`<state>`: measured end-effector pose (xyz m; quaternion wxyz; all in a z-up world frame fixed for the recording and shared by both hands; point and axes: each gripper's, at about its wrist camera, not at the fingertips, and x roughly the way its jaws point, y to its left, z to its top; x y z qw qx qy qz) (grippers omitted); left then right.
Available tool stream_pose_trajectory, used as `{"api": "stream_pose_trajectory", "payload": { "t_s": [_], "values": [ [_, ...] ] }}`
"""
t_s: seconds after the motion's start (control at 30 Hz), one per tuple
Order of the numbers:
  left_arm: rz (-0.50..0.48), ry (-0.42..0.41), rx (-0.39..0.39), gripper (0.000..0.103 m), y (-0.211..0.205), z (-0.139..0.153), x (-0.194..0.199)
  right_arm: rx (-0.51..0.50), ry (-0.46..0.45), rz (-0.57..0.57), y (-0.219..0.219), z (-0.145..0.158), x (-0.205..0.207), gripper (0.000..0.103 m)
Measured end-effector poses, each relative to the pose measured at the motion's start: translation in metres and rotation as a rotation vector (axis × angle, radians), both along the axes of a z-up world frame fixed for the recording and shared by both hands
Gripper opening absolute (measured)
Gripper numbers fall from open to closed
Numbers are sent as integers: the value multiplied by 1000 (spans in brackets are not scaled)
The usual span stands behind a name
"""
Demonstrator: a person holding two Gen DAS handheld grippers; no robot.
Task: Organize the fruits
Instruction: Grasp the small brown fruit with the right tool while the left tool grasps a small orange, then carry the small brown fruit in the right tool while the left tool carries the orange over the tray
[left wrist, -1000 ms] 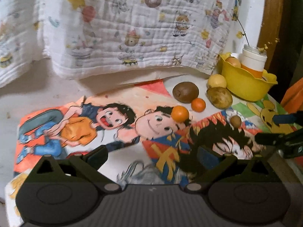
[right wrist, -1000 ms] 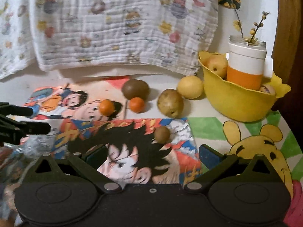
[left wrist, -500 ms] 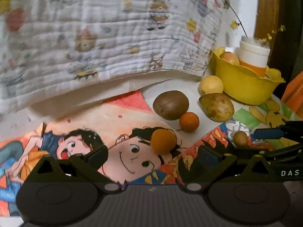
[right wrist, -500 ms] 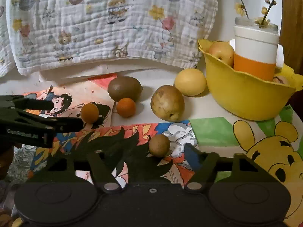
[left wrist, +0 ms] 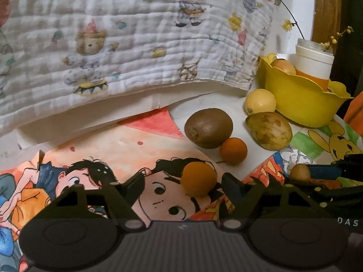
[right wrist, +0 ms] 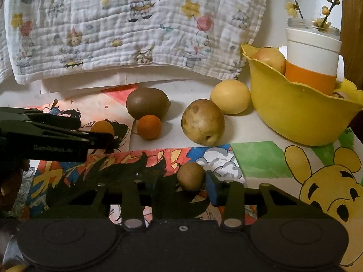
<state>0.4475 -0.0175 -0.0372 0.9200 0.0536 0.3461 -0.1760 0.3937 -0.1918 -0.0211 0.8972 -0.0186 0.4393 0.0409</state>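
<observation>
Several fruits lie on cartoon mats near a yellow bowl (right wrist: 295, 111). My left gripper (left wrist: 182, 183) is open, its fingers on either side of a small orange fruit (left wrist: 199, 180), which also shows in the right wrist view (right wrist: 102, 128). My right gripper (right wrist: 183, 182) is open but narrowed around a small brown fruit (right wrist: 190, 176), which also shows in the left wrist view (left wrist: 300, 172). A kiwi (right wrist: 147, 103), a second small orange (right wrist: 149, 127), a brownish pear (right wrist: 203, 122) and a yellow lemon (right wrist: 230, 96) lie behind. An apple (right wrist: 271, 59) sits in the bowl.
A white and orange jar (right wrist: 312, 61) with twigs stands in the bowl. A printed quilt (right wrist: 136, 27) hangs behind the fruits. A wooden frame (left wrist: 326, 6) rises at the back right. The left gripper's arm (right wrist: 45, 133) crosses the left of the right wrist view.
Both grippers moved forward to the fruits. The left one now brackets the small orange fruit; the right one narrowed its jaws around the small brown fruit.
</observation>
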Motion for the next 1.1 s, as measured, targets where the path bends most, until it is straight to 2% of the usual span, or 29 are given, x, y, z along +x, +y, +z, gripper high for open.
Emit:
{"api": "stream_pose_trajectory", "payload": {
  "t_s": [0.07,0.2,0.27,0.33,0.37,0.67,0.9,1.1],
  "values": [
    [-13,-3,9,72,-3,-1,2,-1,1,-4,0,-1,1,41],
    [-37,10,22,58,-8,-4,4,-1,-6,-1,1,-2,1,41],
    [-36,19,19,53,-8,-6,4,-4,-13,1,1,-3,1,37],
    [-39,11,5,38,-8,-5,4,-2,-14,5,2,-3,0,32],
    [-42,12,-6,38,-8,-5,4,-2,-14,7,3,-3,0,28],
    [-57,37,-11,38,-1,2,-11,-13,-18,59,9,1,-7,28],
    [-77,12,-43,38,5,20,-40,24,-38,72,11,15,-23,28],
    [-89,-22,-35,38,2,41,-70,49,-74,97,12,36,-44,28]
  ]
}}
